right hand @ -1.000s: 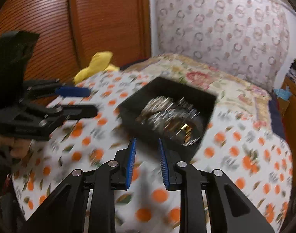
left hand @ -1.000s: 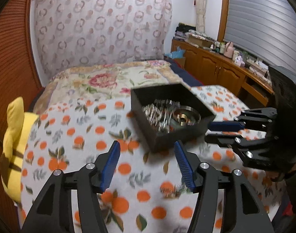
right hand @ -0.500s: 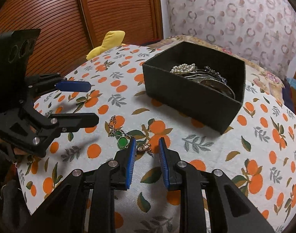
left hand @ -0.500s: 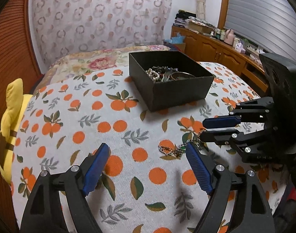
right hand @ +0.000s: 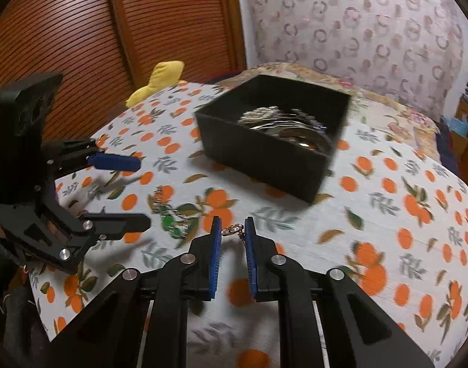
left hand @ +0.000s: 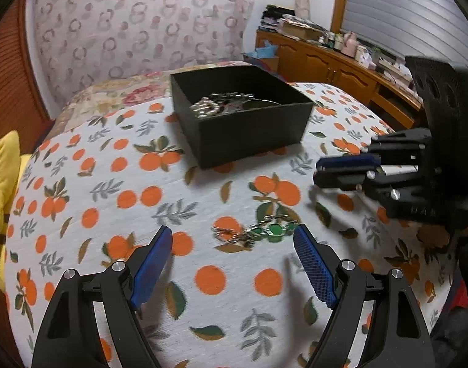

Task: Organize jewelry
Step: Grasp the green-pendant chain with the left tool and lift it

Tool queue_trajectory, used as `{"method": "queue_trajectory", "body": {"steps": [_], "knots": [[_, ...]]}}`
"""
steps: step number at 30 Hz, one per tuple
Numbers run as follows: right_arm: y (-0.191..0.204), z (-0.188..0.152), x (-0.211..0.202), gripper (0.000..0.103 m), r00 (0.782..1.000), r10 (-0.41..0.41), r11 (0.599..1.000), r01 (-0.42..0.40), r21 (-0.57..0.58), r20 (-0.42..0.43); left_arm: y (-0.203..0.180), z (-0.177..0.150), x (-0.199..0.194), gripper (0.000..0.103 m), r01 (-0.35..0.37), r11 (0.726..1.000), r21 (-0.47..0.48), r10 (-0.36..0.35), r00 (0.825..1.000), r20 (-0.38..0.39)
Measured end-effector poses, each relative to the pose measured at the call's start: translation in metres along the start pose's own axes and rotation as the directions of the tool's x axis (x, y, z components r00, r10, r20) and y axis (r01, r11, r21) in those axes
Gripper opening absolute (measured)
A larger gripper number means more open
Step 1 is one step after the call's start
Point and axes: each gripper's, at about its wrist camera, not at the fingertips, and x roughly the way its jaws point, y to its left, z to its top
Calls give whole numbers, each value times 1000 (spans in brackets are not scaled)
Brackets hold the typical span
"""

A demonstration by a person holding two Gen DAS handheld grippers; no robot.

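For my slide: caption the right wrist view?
Right gripper closing around a green-stone chain's end beside the black jewelry box.

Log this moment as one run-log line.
left gripper: open, by bracelet | right gripper: closing around bracelet end | black box: holds jewelry

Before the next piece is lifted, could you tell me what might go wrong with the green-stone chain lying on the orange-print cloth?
1. The right gripper, jaws closing, has only the end of the green-stone metal chain between its pads, so the thin links could slip out.
2. The open left gripper is beside the same chain; both could tangle or pull it.
3. The pads may pinch the orange-print white cloth and drag the black open box.
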Motion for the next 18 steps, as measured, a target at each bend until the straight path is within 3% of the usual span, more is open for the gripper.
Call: {"method": "queue_trajectory", "body": {"steps": [10, 18], "knots": [[-26, -18, -15, 17, 999, -52, 997, 51, 54, 5, -32, 5, 8, 36, 52, 994, 91, -50, 999, -21], [-26, -21, -14, 17, 999, -49, 997, 48, 58, 4, -36, 8, 17, 35, 49, 991, 128, -44, 998, -43]]}}
